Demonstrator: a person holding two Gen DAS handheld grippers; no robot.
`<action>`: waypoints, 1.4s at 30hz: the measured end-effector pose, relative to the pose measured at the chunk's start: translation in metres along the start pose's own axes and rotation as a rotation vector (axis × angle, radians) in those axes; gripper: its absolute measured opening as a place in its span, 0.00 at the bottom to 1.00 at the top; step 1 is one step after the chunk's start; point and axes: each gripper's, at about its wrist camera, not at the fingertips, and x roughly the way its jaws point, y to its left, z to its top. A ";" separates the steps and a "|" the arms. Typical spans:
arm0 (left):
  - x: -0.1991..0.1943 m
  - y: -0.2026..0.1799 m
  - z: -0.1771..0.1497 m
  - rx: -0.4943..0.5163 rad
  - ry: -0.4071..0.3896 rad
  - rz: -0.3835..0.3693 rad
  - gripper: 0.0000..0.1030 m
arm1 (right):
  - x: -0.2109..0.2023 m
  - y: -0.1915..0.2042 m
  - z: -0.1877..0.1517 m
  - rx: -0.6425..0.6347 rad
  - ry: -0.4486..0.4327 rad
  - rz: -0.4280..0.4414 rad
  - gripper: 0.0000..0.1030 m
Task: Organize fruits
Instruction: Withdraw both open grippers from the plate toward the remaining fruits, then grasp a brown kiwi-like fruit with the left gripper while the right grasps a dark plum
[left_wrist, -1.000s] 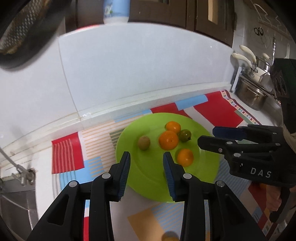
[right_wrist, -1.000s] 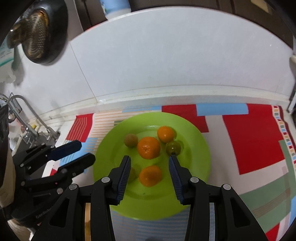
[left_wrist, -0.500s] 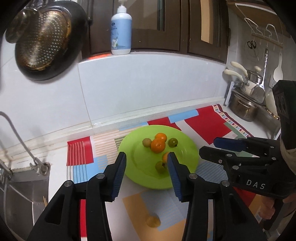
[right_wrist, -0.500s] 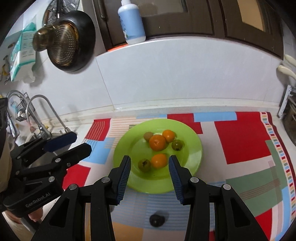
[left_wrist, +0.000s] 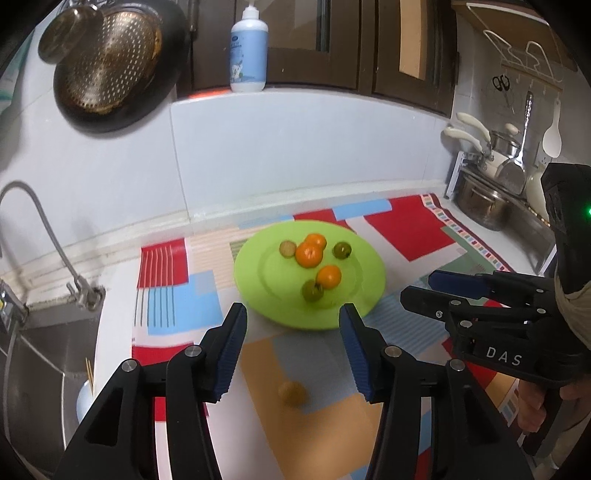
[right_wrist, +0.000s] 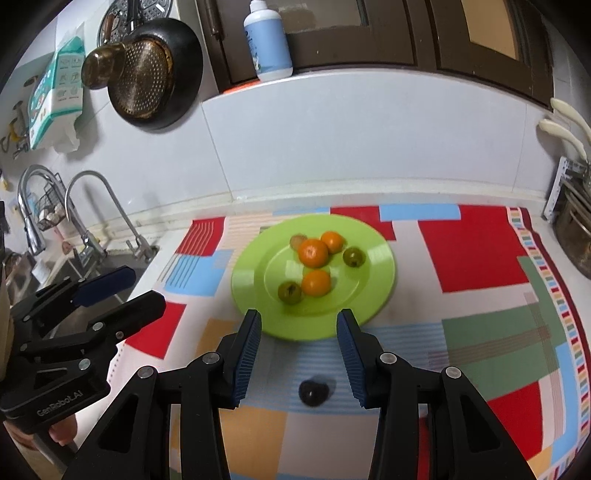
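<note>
Six fruits sit on the green plate (right_wrist: 380, 280) – three orange, three green. The left gripper (left_wrist: 291, 321) has just been opening its fingers, with nothing between them; the right gripper (right_wrist: 299, 325) is apart and empty too.

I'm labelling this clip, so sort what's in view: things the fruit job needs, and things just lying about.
For the job:
- green plate with three orange fruits and three greenish ones
- yellowish fruit loose on the mat
- dark fruit loose on the mat
- left gripper and right gripper, jaws empty

Lying about:
- patterned mat
- soap bottle
- hanging strainer
- taps
- steel pot
</note>
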 end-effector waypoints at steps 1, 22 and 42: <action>0.001 0.000 -0.003 -0.004 0.007 0.001 0.50 | 0.001 0.000 -0.003 0.000 0.008 0.003 0.42; 0.042 -0.002 -0.056 -0.025 0.183 -0.017 0.50 | 0.041 -0.008 -0.055 0.014 0.187 0.007 0.42; 0.081 0.000 -0.068 -0.036 0.264 -0.031 0.29 | 0.076 -0.014 -0.060 -0.006 0.250 0.001 0.37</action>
